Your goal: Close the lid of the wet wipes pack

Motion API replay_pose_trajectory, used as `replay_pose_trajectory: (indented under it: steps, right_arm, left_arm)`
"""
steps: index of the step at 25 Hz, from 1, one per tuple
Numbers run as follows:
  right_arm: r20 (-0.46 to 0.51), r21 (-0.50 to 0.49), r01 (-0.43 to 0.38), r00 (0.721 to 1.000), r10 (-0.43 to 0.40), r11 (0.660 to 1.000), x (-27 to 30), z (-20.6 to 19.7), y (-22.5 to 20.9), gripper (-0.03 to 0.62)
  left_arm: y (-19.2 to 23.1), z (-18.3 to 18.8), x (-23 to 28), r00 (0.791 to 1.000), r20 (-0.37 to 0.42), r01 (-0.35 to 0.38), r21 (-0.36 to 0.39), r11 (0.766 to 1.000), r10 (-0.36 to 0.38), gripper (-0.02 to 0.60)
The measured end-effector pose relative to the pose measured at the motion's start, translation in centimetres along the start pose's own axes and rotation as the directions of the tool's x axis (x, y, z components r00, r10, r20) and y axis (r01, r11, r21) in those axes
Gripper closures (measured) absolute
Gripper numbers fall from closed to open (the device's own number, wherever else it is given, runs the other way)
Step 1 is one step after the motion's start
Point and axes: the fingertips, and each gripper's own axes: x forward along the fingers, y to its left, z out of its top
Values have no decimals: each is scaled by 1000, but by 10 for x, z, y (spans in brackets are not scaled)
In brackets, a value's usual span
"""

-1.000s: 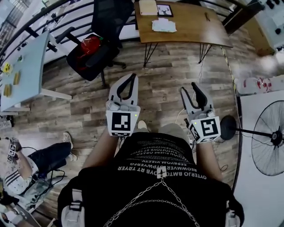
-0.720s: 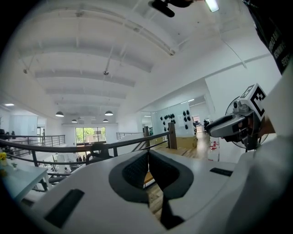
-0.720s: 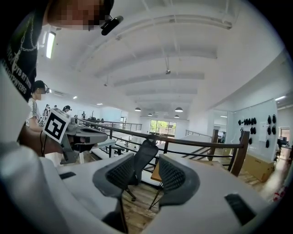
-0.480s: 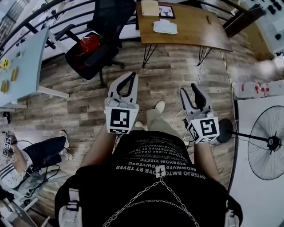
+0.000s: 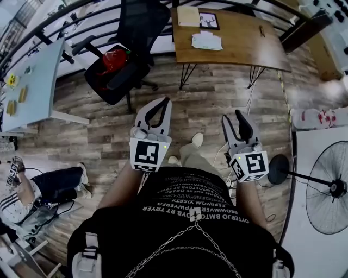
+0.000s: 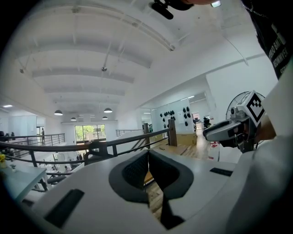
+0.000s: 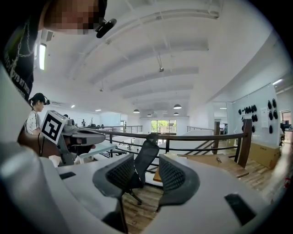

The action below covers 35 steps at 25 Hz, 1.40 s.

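1. Left gripper point(image 5: 162, 102): the jaws are pressed together at the tips, leaving only the oval hollow behind them. Nothing is between them. It is held out in front of the person's waist.
2. Right gripper point(image 5: 234, 118): the jaws are spread. In its own view only floor and a distant chair show through the gap, so it is empty. It is carried beside the left gripper.
3. Wet wipes pack point(image 5: 206, 40): it lies flat on the wooden table point(image 5: 244, 51), well apart from both grippers. It sits just below a framed picture point(image 5: 209, 20) and a pale notepad point(image 5: 188, 15). The pack is too small in view to tell whether its lid stands up.
4. Surroundings: a black office chair point(image 5: 128, 59) bearing something red stands left of the table. A standing fan point(image 5: 329, 187) is at the right.
5. Step in hand: approach. The closing itself appears not yet begun, and the person is probably walking toward the table.
6. Next move calls for crossing the remaining floor and then bringing a gripper over the pack. The joined left tips would suit pressing the lid flap down. The right gripper could steady the pack.
7. Change from the earlier frames: table, pack and chair sit lower in the head view, and more tabletop shows. A shoe point(image 5: 197, 140) now shows forward between the grippers. Both jaw settings are unchanged.
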Motion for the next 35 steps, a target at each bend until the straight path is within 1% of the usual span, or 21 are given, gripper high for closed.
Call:
replay_pose_trajectory:
  steps: [4, 8, 10, 15, 21, 27, 31, 35]
  right_arm:
    - [0, 13, -1, 1000, 1, 1000, 16, 2, -18, 433]
    - [-11, 22, 2, 1000, -2, 1000, 50, 6, -37, 433]
    - [-18, 26, 5, 1000, -4, 1000, 63, 7, -52, 433]
    - [-29, 46, 1, 1000, 0, 999, 82, 8, -87, 433]
    - [-36, 42, -25, 999, 26, 999, 119, 21, -117, 433]
    - [-35, 51, -25, 999, 27, 998, 126, 26, -146, 433]
    - [-42, 59, -36, 998, 39, 998, 133, 27, -164, 433]
    - [-32, 59, -58, 998, 60, 997, 136, 26, -178, 433]
  left_arm:
    - [5, -1, 27, 1000, -18, -1, -3, 1000, 1, 554]
    - [24, -1, 64, 1000, -28, 11, -12, 1000, -11, 554]
    - [27, 0, 84, 999, -36, 21, -12, 1000, -22, 554]
    - [25, 12, 125, 999, -42, 25, -6, 1000, -25, 554]
    - [34, 23, 170, 999, -44, 22, -25, 999, -23, 554]
    - [24, 31, 195, 998, -53, 13, -31, 999, -15, 554]
    - [17, 35, 212, 998, -59, 8, -40, 999, -10, 554]
    - [5, 32, 227, 997, -72, 10, -40, 999, -13, 554]
